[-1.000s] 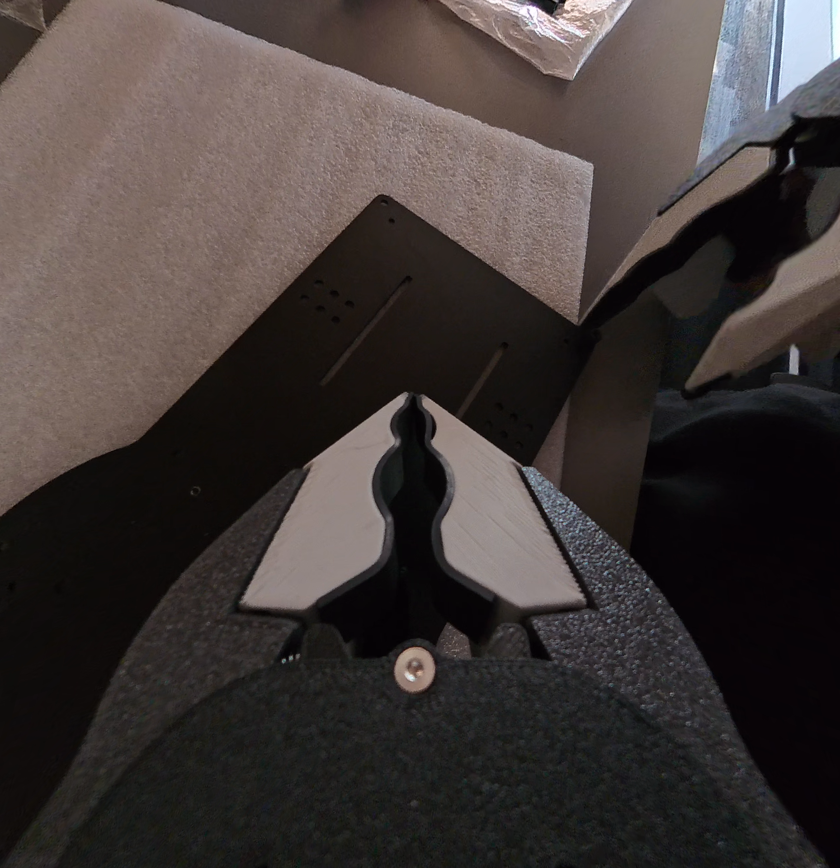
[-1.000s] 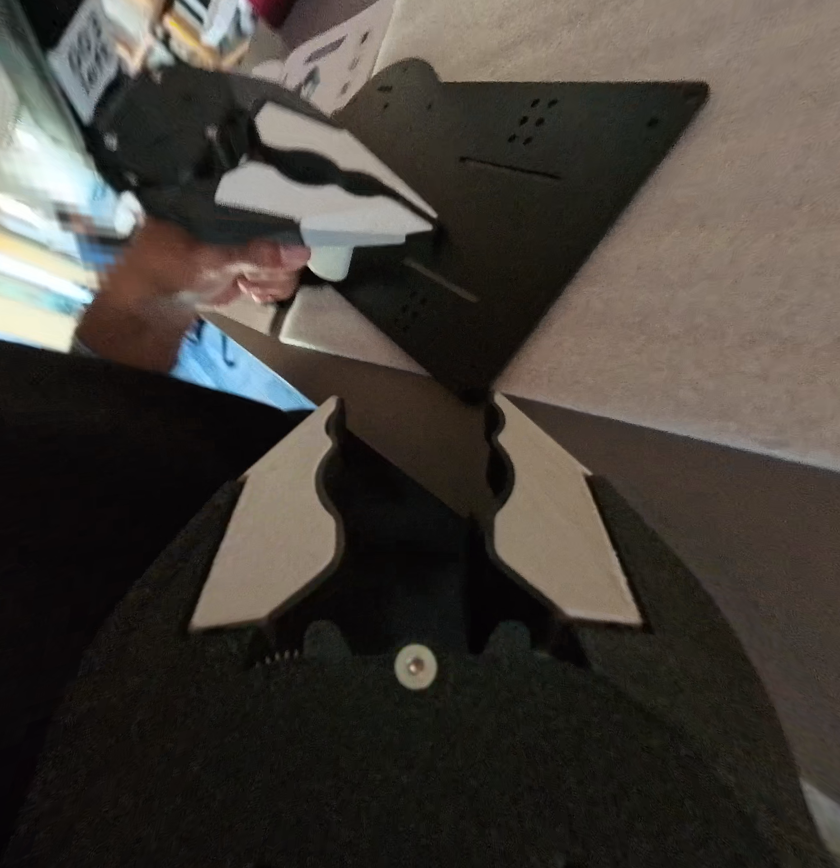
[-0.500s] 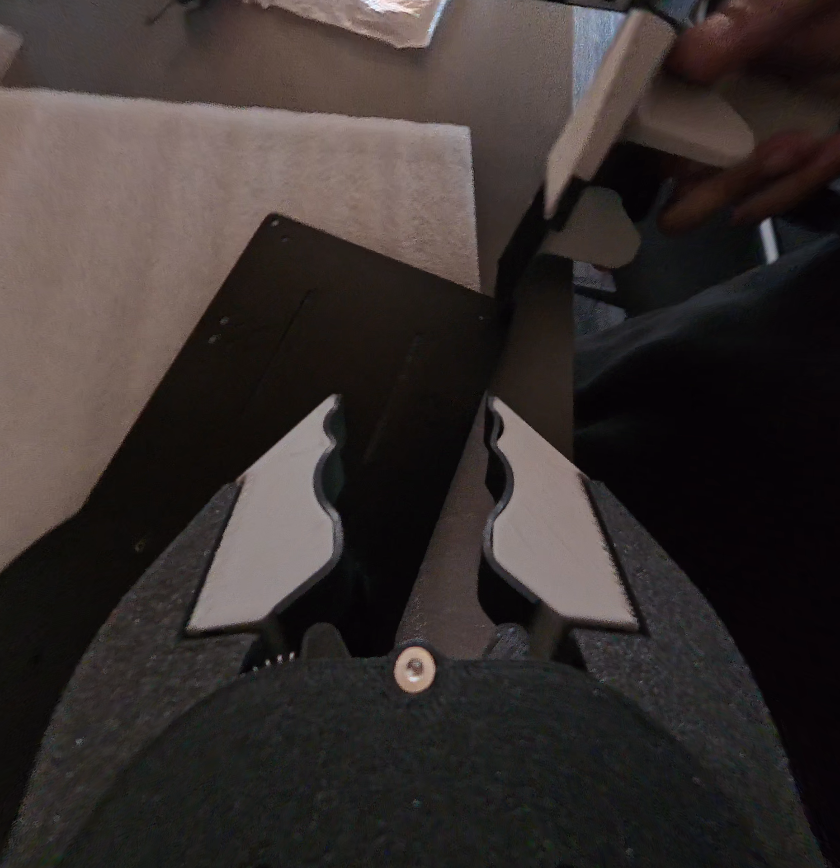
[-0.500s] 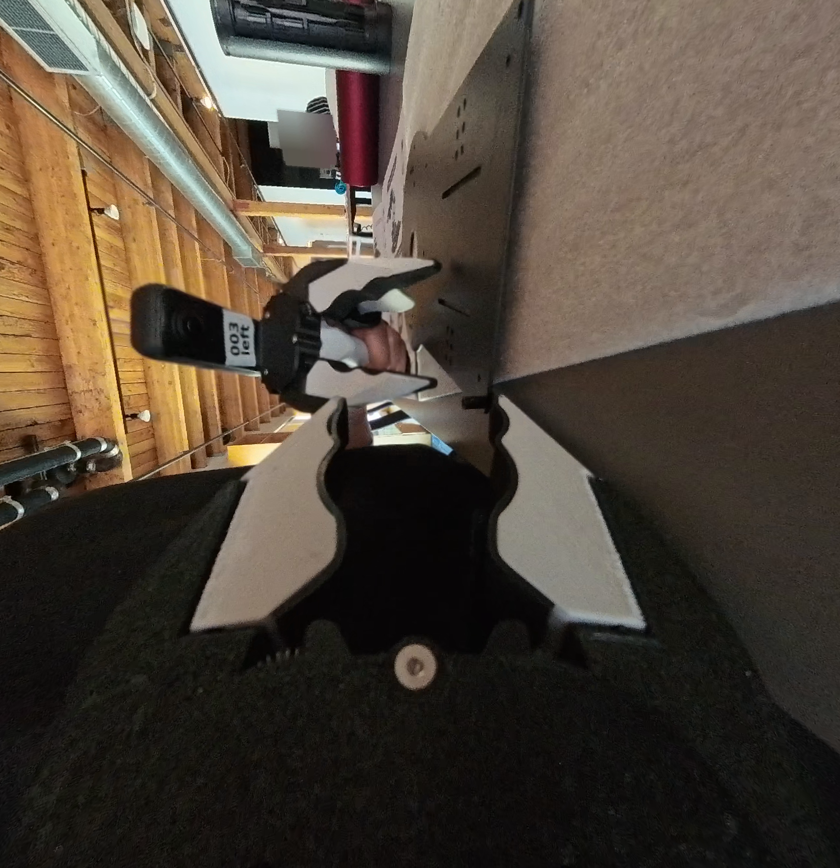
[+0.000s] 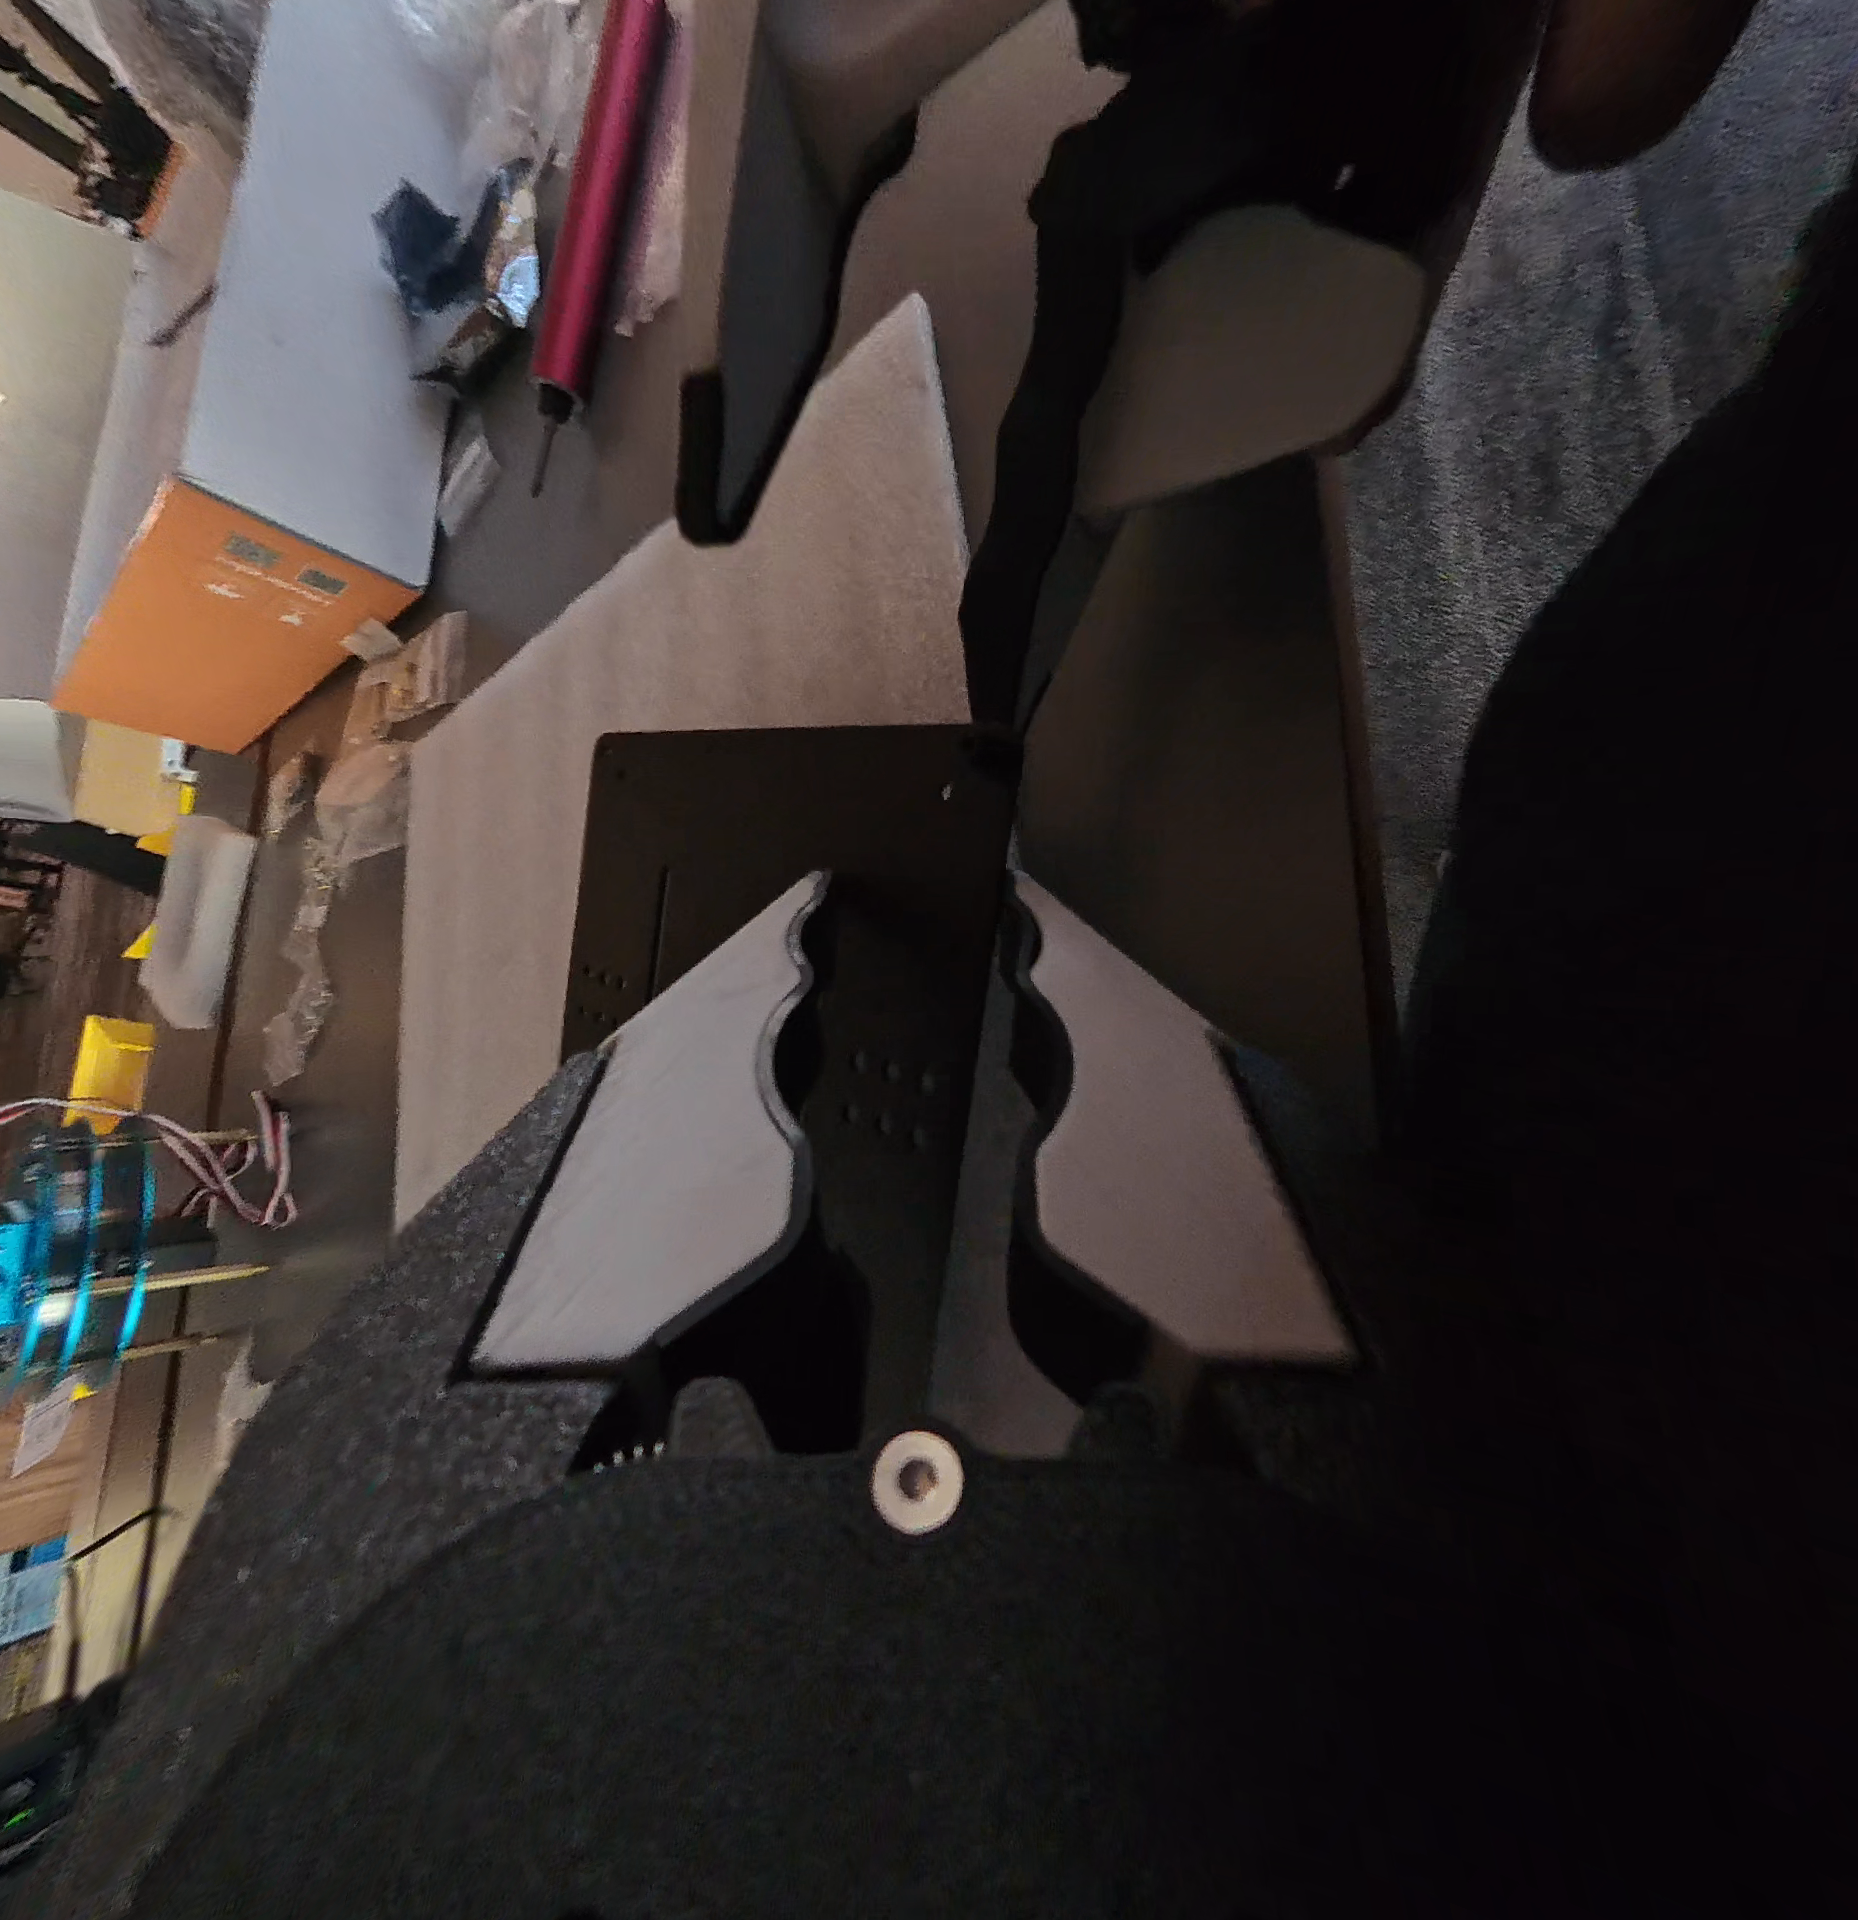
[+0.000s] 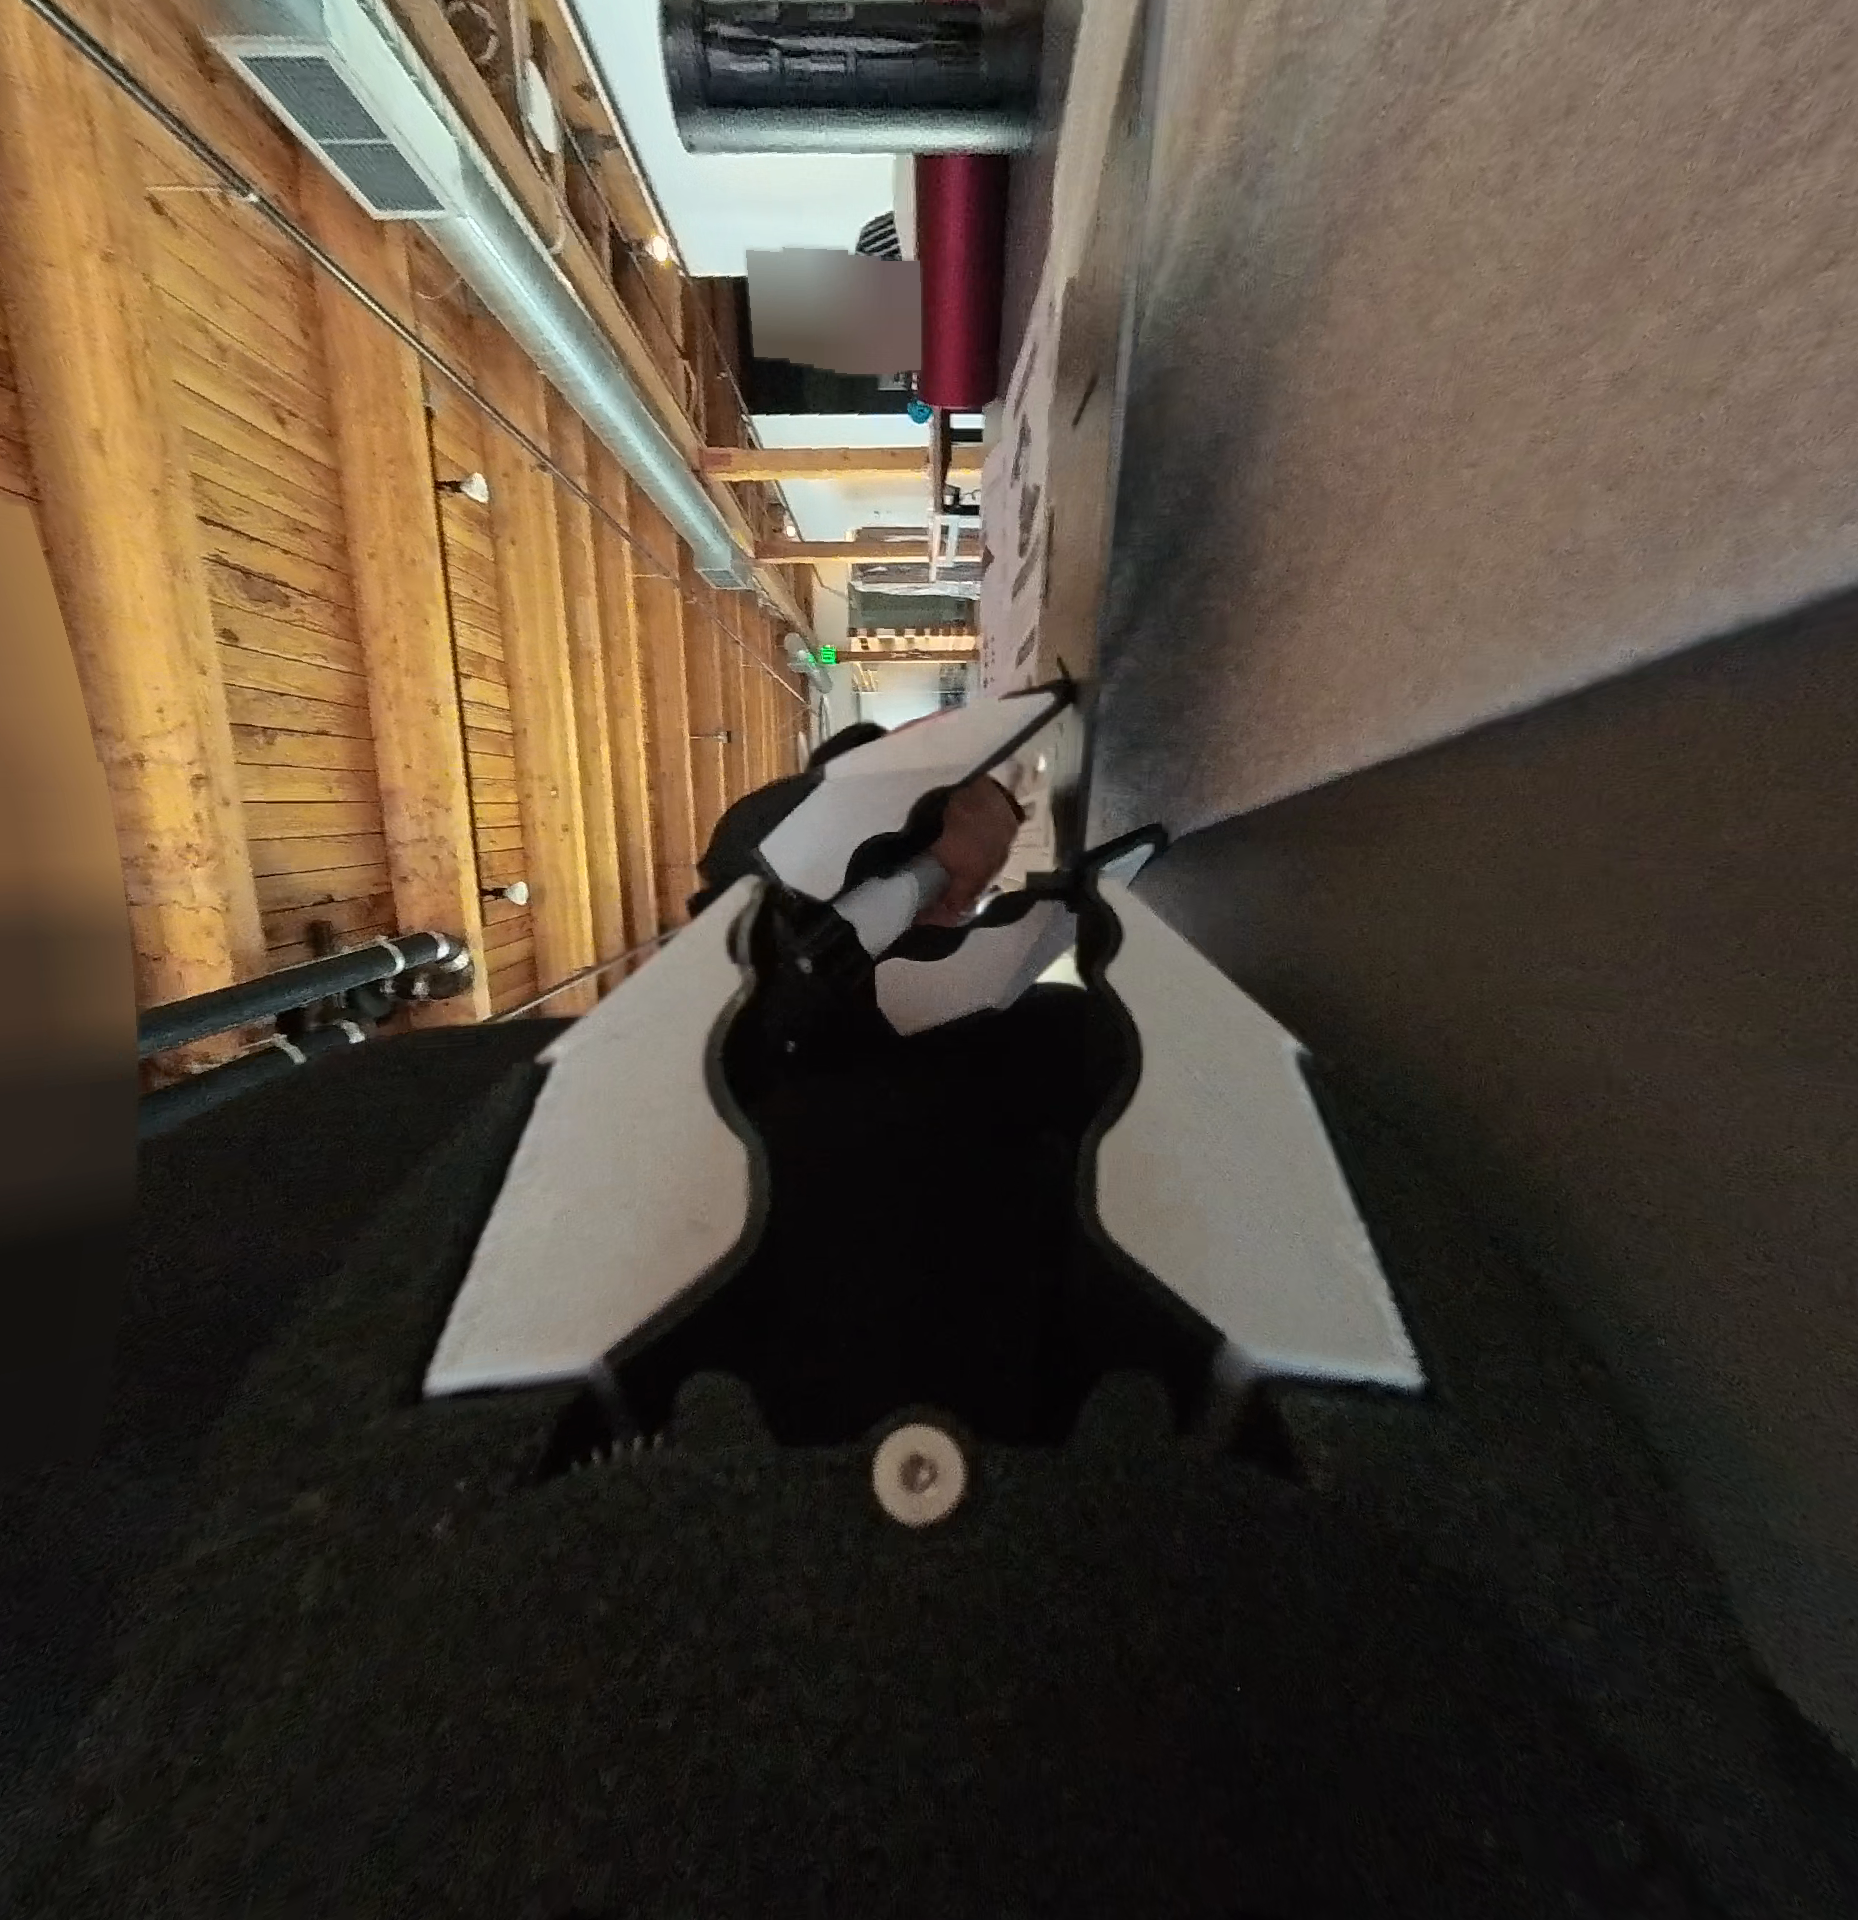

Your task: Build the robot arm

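A flat black metal plate (image 5: 779, 831) with small holes and slots lies on a beige foam sheet (image 5: 696, 623) on a brown table (image 5: 1195, 727). My left gripper (image 5: 914, 894) is open and turned on its side, and the plate's near edge runs between its jaws. My right gripper (image 5: 852, 613) shows farther along the same edge, open, with one fingertip at the plate's corner. In the right wrist view my right gripper (image 6: 925, 894) is open at table level. It looks along the thin plate edge (image 6: 1072, 748) toward the open left gripper (image 6: 1107, 769).
A dark red cylinder (image 5: 592, 208), an orange and white box (image 5: 250, 520) and crumpled plastic wrap (image 5: 312, 935) lie on the far side of the table. A person's dark clothing (image 5: 1631, 1039) fills the right. Wooden beams (image 6: 281, 520) and pipes (image 6: 301, 997) lie beyond the table.
My left gripper has opened from shut. Both grippers have rolled onto their sides and dropped to table level at the plate's edge. The right gripper has stayed open.
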Demonstrator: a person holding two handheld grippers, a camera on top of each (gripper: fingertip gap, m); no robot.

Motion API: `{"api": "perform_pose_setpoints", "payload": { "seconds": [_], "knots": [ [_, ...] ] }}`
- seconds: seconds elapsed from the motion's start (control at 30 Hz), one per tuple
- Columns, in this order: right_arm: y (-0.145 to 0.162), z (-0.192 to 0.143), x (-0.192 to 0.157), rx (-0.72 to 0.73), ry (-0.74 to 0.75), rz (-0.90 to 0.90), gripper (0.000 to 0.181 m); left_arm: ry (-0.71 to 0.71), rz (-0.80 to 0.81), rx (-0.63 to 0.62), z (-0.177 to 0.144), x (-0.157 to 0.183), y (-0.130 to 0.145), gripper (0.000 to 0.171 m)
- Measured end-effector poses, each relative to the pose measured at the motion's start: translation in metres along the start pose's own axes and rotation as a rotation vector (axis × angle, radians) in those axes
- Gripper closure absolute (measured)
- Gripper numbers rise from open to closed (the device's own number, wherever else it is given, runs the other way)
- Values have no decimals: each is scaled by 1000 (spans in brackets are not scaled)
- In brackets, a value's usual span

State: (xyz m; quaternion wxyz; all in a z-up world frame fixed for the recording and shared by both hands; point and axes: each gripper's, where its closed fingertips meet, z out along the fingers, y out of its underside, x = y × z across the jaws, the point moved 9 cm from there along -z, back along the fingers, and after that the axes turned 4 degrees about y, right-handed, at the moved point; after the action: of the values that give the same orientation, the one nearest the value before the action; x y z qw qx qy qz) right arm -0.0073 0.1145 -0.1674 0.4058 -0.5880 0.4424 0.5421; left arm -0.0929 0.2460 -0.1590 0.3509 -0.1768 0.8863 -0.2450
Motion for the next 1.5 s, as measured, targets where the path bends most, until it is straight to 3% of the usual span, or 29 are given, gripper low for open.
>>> {"api": "perform_pose_setpoints", "payload": {
  "seconds": [0.27, 0.57, 0.67, 0.73, 0.8, 0.97, 1.03, 1.1, 1.13, 1.2, 1.33, 1.5],
  "knots": [
    [-15, 5, -30, -87, -97, -97, 133, -76, 97, -26, -26, -19, -16, 156],
    [-28, 4, -57, -272, -52, -324, 140, 52, 151, -67, -44, -43, -25, 167],
    [-32, -1, -71, -229, 2, -618, 147, 92, 124, -71, -44, -44, -25, 167],
    [-31, 0, -72, -233, 207, -1036, 137, 122, 104, -73, -44, -46, -25, 166],
    [-24, 6, -68, -272, 311, -1334, 140, 161, 87, -74, -43, -50, -26, 166],
    [-34, 34, -48, -311, 471, -1571, 132, 285, 67, -64, -43, -74, -31, 167],
    [-39, 43, -54, -246, 450, -1645, 150, 325, 62, -58, -43, -90, -35, 168],
    [-48, 48, -59, -187, 441, -1689, 173, 352, 60, -65, -42, -107, -39, 170],
    [-52, 48, -62, -177, 428, -1703, 176, 364, 49, -69, -41, -114, -41, 170],
    [-63, 47, -69, -155, 427, -1658, 177, 360, 29, -65, -40, -128, -41, 169],
    [-85, 42, -83, -132, 386, -1543, 177, 275, 103, -183, -37, -148, -24, 160],
    [-89, 36, -97, -105, 337, -1395, 177, 384, 97, -176, -37, -164, -30, 169]
  ]
}}
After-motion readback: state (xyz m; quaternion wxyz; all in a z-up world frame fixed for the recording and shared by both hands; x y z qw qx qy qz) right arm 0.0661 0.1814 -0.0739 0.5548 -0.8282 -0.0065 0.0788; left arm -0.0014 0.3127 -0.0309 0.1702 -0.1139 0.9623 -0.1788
